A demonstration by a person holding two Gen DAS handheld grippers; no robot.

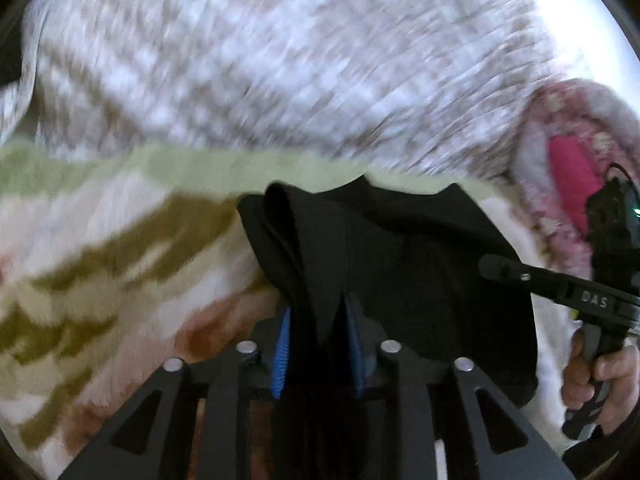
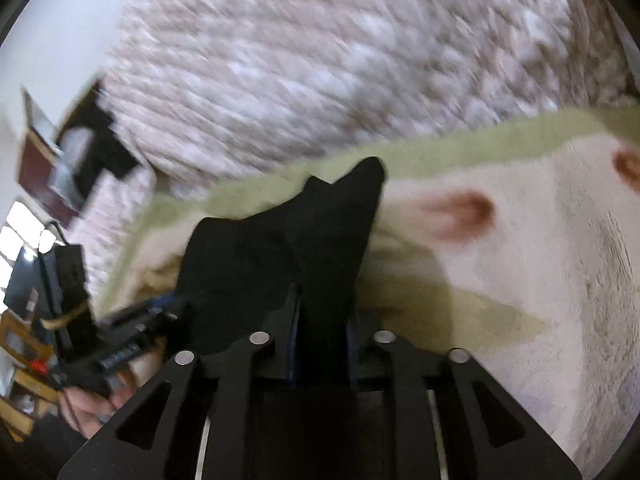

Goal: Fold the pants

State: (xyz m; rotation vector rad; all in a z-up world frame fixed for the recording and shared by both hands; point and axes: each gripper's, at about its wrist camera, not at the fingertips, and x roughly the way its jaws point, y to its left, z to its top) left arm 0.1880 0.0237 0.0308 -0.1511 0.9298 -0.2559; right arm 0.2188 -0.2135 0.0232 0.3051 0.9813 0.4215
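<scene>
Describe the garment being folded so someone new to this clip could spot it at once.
Start at the fluffy cream blanket with a pale green border and brown blotches, lying over a checked bedspread. On it, pinched by both the left gripper and the right gripper, are the black pants, the only plain dark cloth there.

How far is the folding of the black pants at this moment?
Done: both grasps are made. In hand: left hand-held gripper and right hand-held gripper each pinch the black pants above the blanket. Left: laying them down in a neat fold; none shows yet.
</scene>
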